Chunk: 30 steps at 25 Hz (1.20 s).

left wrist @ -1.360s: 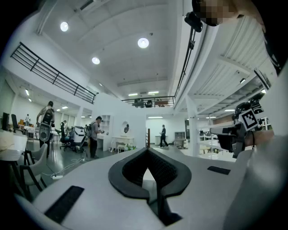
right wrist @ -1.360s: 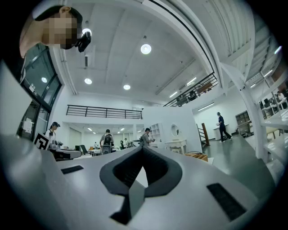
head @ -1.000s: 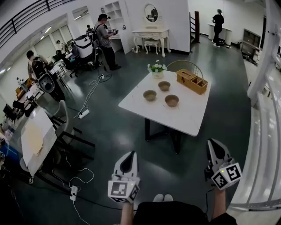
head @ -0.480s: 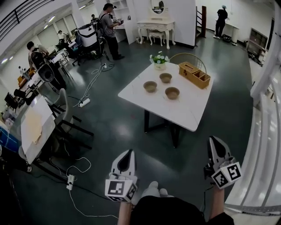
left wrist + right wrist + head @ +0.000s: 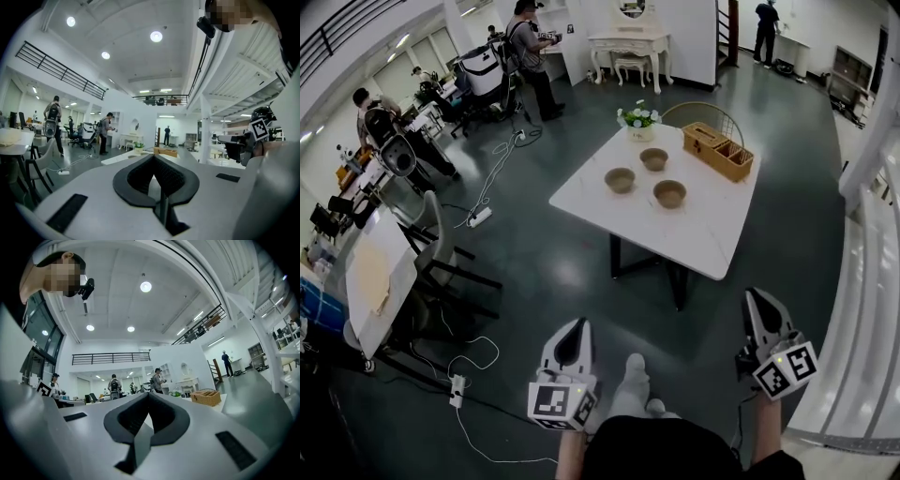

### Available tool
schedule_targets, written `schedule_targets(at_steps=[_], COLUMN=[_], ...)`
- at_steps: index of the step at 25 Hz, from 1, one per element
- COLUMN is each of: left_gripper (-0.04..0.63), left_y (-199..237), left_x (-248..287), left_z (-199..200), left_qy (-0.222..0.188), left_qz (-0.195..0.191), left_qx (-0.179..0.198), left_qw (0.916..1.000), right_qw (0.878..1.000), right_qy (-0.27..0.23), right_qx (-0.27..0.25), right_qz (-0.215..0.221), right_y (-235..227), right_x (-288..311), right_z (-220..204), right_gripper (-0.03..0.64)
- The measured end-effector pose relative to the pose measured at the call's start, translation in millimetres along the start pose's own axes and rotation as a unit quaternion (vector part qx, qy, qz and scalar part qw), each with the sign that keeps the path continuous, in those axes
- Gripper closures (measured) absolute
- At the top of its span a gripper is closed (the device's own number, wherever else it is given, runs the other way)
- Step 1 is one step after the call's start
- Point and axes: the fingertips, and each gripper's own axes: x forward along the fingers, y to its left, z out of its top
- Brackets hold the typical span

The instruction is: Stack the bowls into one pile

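Observation:
Three brown bowls stand apart on the white table [image 5: 703, 239] well ahead of me: one at the left [image 5: 620, 180], one at the back [image 5: 653, 159], one at the right [image 5: 669, 194]. My left gripper [image 5: 578, 324] and right gripper [image 5: 754, 299] hang low over the dark floor, far short of the table. Both point forward, with jaws shut and nothing between them. In the left gripper view the left gripper [image 5: 153, 157] has its pads meeting at the tip. The right gripper view shows the right gripper [image 5: 147, 394] the same way.
A pot of flowers [image 5: 638, 120] and a wooden organiser [image 5: 717, 150] stand at the table's far side, with a round-backed chair [image 5: 703, 116] behind. Left are chairs [image 5: 441, 267], cables [image 5: 478, 352] and another table [image 5: 373, 281]. Several people stand far off. A white railing [image 5: 862, 309] runs along the right.
The table with the bowls has come lower and a little closer in the head view. A foot has come forward between the grippers. Both grippers stay shut.

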Motion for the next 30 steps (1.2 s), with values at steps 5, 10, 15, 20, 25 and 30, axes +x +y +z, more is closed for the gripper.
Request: schedule_targets(at_steps=[5,10,15,20,25,30], left_gripper=[0.58,0.581,0.581,0.581,0.58,0.581], left_y=[14,40,66,90,119,130], left_x=[43,88,135,175,209,240], left_z=[-3,3,17,15,22,20], left_qy=[0.002,-0.005,-0.014,-0.011,-0.022,-0.016], left_qz=[-0.006,-0.029,-0.047,-0.055,-0.058,-0.083], left_qx=[0.006,0.006,0.008,-0.002,-0.008,0.005], left_qw=[1.0,0.9996,0.9988,0.9984,0.9981,0.9964], right_qw=[1.0,1.0,0.999,0.999,0.999,0.998], right_qy=[0.002,-0.002,-0.005,-0.004,-0.002,-0.008], right_qx=[0.007,-0.001,-0.007,0.003,0.0,0.004], right_qz=[-0.013,-0.028,-0.036,-0.045,-0.053,-0.067], right_y=[-13,-23,-32,-44,-54,-66], right_x=[34,79,127,167,207,231], right_z=[-9,-8,-6,-14,-15,-23], right_gripper=[0.603,0.603,0.603,0.603,0.603,0.603])
